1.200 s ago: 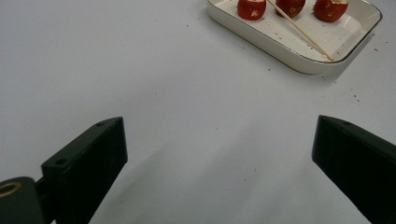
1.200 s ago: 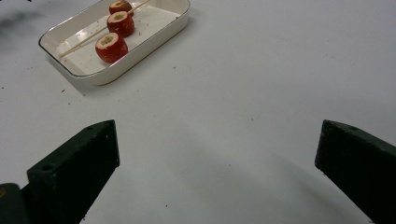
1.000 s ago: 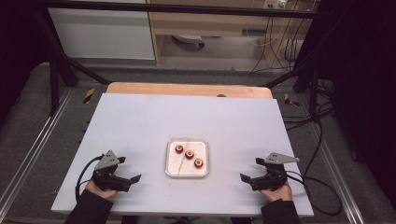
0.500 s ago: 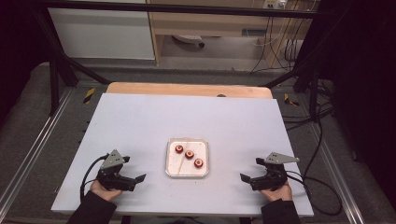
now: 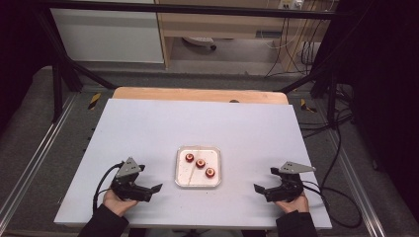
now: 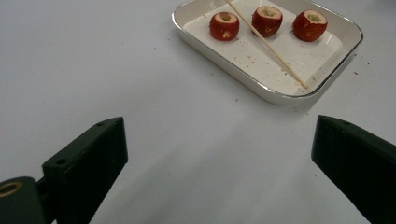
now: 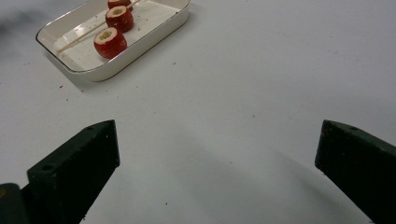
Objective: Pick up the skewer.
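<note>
White tray (image 5: 187,177) with three red fruits (image 5: 200,163) and a skewer (image 6: 266,43), mid-desk (image 5: 197,118), between left tongs (image 5: 154,188) and right tongs (image 5: 258,189), both wide apart, empty

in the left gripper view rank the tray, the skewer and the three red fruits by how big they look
1. tray, by far the largest.
2. wooden skewer, long but thin, lying across the tray.
3. the three red fruits: all look about alike, too close to rank.

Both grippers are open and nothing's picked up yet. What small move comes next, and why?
Probably ease the left gripper forward toward the skewer in the tray: its jaws stand wide apart, hold nothing, and face the tray, short of its near rim.
</note>
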`<state>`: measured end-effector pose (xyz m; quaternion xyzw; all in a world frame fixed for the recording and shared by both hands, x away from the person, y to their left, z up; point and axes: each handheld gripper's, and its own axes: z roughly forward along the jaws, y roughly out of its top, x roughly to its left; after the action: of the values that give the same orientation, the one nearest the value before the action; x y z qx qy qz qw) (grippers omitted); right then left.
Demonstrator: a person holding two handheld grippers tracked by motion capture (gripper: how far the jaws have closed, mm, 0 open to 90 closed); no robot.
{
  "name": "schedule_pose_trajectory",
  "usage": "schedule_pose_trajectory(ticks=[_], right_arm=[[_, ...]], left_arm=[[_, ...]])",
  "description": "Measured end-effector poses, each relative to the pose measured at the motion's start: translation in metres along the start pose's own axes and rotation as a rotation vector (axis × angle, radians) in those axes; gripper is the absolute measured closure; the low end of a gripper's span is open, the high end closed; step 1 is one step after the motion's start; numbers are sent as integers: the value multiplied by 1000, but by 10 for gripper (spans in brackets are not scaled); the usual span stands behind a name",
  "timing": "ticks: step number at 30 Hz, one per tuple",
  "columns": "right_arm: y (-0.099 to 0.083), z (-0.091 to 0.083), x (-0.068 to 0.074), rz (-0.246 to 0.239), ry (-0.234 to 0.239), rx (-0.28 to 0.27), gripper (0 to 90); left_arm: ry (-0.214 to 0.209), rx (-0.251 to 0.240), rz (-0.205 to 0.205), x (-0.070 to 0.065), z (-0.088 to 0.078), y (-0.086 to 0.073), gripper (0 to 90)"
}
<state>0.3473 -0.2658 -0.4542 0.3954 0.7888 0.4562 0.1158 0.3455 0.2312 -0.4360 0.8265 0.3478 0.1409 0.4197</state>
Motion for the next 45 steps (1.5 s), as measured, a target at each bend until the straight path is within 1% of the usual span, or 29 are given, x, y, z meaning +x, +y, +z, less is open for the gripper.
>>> schedule_pose_trajectory(ticks=[4, 7, 10, 13, 18, 19, 21, 23, 25, 28, 31, 32, 37, 39, 41, 44, 45], right_arm=[[0, 0, 0, 0, 0, 1, 5], [0, 0, 0, 3, -1, 0, 5], [0, -1, 0, 2, -1, 1, 5], [0, 0, 0, 3, -1, 1, 5], [0, 0, 0, 1, -1, 4, 5], [0, 0, 0, 1, -1, 3, 5], [0, 0, 0, 2, -3, 2, 5], [0, 0, 0, 0, -2, 3, 5], [0, 0, 0, 0, -2, 5, 5], [0, 0, 0, 0, -2, 5, 5], [0, 0, 0, 2, -1, 5, 5], [0, 0, 0, 1, -1, 5, 6], [0, 0, 0, 2, 1, 4, 6], [0, 0, 0, 1, 1, 3, 6], [0, 0, 0, 4, 2, 4, 6], [0, 0, 0, 4, 2, 4, 5], [0, 0, 0, 1, 2, 3, 6]], left_arm=[[-2, 1, -3, -5, 4, 8, 36], [-3, 6, 5, -12, 9, 15, 39], [-5, 12, 11, -20, 15, 23, 45], [-9, 27, 17, -26, 23, 31, 54], [-1, 33, 20, -35, 36, 43, 92], [3, 35, 18, -37, 38, 45, 106], [-4, 37, 4, -39, 42, 48, 134], [2, 38, -4, -41, 46, 51, 174], [-2, 36, -18, -43, 50, 53, 233], [20, 45, -15, -47, 56, 57, 317], [21, 54, -33, -51, 64, 60, 398], [28, 57, -35, -53, 67, 61, 423], [67, 72, -55, -59, 79, 63, 493], [68, 73, -72, -60, 83, 64, 525], [71, 74, -81, -61, 86, 64, 563], [83, 85, -80, -64, 91, 63, 600], [94, 89, -76, -65, 92, 63, 608]])
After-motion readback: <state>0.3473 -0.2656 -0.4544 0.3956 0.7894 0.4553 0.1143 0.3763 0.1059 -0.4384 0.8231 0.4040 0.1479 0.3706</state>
